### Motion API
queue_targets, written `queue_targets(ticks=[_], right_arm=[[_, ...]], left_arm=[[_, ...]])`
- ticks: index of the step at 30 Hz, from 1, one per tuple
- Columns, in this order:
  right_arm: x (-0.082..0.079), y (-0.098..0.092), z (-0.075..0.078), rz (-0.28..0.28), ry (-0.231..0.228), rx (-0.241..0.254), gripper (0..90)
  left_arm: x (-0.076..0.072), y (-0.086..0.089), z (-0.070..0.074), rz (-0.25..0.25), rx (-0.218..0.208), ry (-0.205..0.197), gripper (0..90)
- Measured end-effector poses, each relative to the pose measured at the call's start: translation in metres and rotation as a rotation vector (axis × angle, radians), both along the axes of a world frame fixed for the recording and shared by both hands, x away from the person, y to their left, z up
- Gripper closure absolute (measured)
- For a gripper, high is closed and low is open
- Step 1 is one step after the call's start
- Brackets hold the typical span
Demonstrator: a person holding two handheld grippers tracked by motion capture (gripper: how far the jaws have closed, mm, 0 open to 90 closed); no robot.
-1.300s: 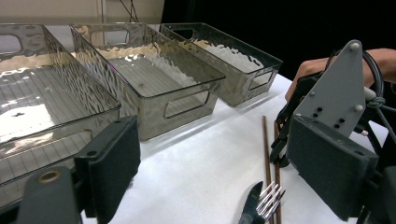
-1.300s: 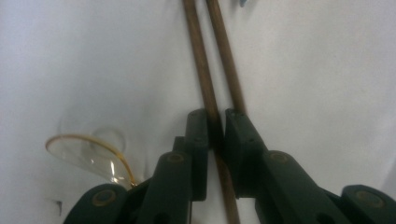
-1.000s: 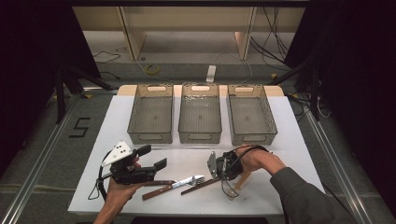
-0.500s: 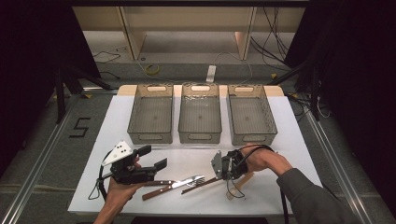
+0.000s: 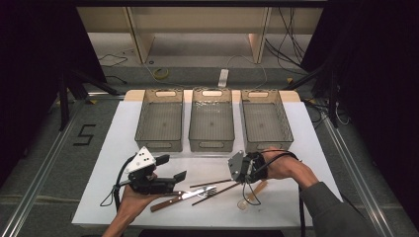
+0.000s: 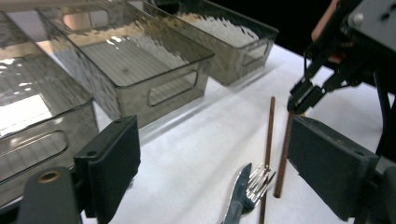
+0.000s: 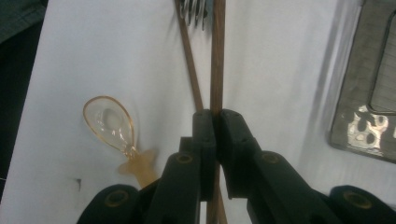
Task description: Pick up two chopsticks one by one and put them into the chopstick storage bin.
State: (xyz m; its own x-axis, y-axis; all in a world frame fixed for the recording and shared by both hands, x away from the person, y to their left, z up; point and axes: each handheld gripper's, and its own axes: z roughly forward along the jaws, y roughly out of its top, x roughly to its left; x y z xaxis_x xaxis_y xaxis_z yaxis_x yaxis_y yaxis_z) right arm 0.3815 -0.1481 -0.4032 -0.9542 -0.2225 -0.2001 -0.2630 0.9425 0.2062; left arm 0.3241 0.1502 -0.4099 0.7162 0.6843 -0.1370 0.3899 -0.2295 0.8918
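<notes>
Chopstick point(image 7: 217, 56), unmarked; floor mark "5" point(image 5: 85, 134)

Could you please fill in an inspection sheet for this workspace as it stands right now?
Surface: white table, flat.
Job's things: one chopstick clamped; second chopstick lying beside it.
Clutter: fork, knife, clear amber spoon; three empty grey bins in a row.
Grippers: right hand-held gripper shut on the chopstick; left hand-held gripper open, empty, near the fork.
Cables: one trails from each gripper; more on the floor.
Surroundings: dark room, wooden frame behind.
</notes>
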Motion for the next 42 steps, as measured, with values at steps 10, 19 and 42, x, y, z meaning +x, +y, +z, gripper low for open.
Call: queue_targets(ticks=[10, 19, 42], right_arm=[[-0.005, 0.013, 0.0, 0.0, -0.037, -0.029, 85.4], [-0.009, 0.02, 0.0, 0.031, -0.066, -0.03, 85.4], [-0.018, 0.034, 0.002, 0.079, -0.09, -0.012, 85.4]], left_arm=[[0.008, -0.044, 0.006, -0.203, 0.264, 0.022, 20.0], [0.014, -0.073, -0.003, -0.303, 0.391, 0.095, 28.7], [0.018, -0.097, -0.008, -0.403, 0.494, 0.195, 71.6]])
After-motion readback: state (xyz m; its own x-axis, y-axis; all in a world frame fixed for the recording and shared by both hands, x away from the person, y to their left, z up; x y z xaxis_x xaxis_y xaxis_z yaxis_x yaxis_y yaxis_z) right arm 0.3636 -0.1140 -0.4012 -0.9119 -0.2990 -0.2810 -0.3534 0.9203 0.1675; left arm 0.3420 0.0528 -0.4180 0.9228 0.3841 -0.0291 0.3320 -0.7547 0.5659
